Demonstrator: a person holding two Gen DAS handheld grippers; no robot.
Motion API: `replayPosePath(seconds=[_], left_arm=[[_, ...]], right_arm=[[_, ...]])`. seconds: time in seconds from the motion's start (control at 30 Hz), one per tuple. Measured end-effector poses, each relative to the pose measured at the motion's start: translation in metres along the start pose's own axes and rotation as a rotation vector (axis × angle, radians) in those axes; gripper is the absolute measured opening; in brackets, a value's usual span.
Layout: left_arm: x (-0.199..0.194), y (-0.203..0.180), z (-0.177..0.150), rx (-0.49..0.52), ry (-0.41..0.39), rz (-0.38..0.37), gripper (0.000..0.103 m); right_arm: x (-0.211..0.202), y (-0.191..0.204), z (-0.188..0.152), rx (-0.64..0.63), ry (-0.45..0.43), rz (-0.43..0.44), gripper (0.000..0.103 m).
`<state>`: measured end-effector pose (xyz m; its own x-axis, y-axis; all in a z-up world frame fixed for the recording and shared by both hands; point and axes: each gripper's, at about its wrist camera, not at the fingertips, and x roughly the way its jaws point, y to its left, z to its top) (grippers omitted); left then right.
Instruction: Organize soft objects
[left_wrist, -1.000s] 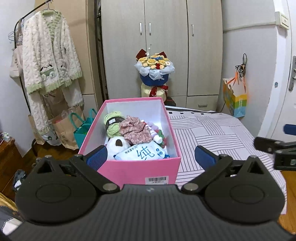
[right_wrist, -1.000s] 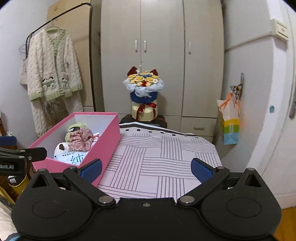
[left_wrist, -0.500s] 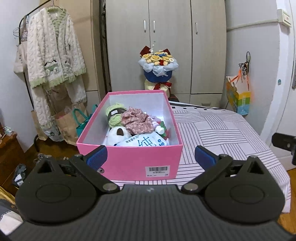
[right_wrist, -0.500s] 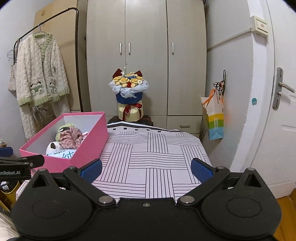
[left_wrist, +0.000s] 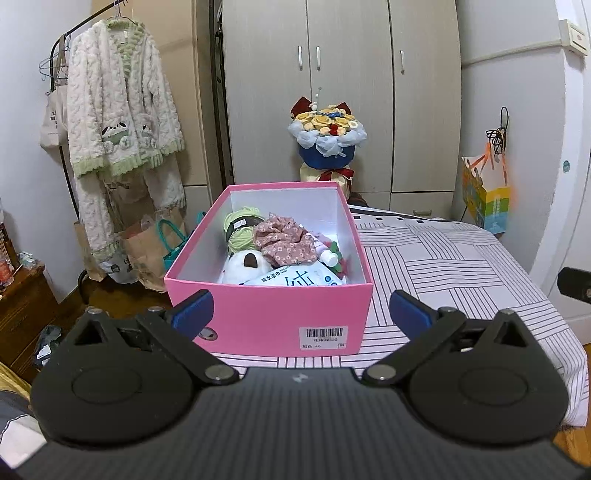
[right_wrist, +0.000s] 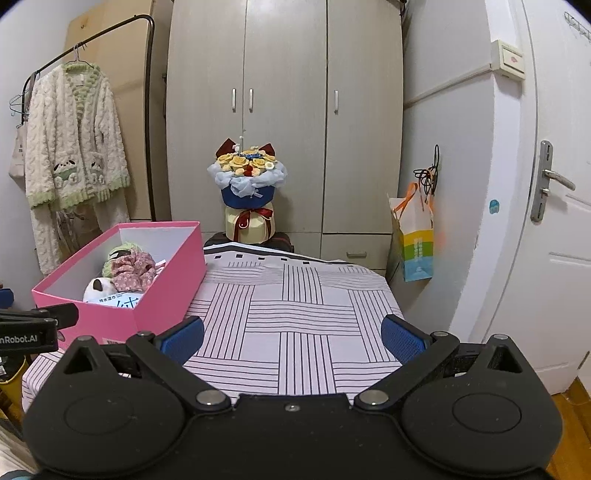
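We hold both grippers spread wide and empty: left gripper (left_wrist: 301, 312) at lower centre, facing the pink box (left_wrist: 266, 317) on the bed (left_wrist: 443, 266); right gripper (right_wrist: 291, 338) over bare sheet. Yarn (left_wrist: 240, 230), floral cloth (left_wrist: 286, 243), plush (left_wrist: 245, 267) and wipes (left_wrist: 295, 282) fill the box.

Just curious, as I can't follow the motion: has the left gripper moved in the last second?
Yes. The left gripper has backed away from the pink box, which now sits farther off and fully in view on the striped bedspread.

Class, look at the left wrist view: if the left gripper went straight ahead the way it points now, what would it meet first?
Most likely the near wall of the pink box. The left gripper is open and empty, with that wall directly between its fingertips. Depth is hard to judge, but nothing else shows in between.
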<state>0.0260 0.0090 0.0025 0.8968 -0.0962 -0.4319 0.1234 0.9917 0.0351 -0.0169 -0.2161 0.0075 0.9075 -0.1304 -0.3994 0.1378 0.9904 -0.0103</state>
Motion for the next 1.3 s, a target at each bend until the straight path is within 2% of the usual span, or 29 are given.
replayPosePath(seconds=[1.3], left_arm=[[-0.001,0.001,-0.012,0.030,-0.047,0.005,0.103]], right_arm=[[-0.005,0.005,-0.012,-0.009,-0.043,-0.011,0.103]])
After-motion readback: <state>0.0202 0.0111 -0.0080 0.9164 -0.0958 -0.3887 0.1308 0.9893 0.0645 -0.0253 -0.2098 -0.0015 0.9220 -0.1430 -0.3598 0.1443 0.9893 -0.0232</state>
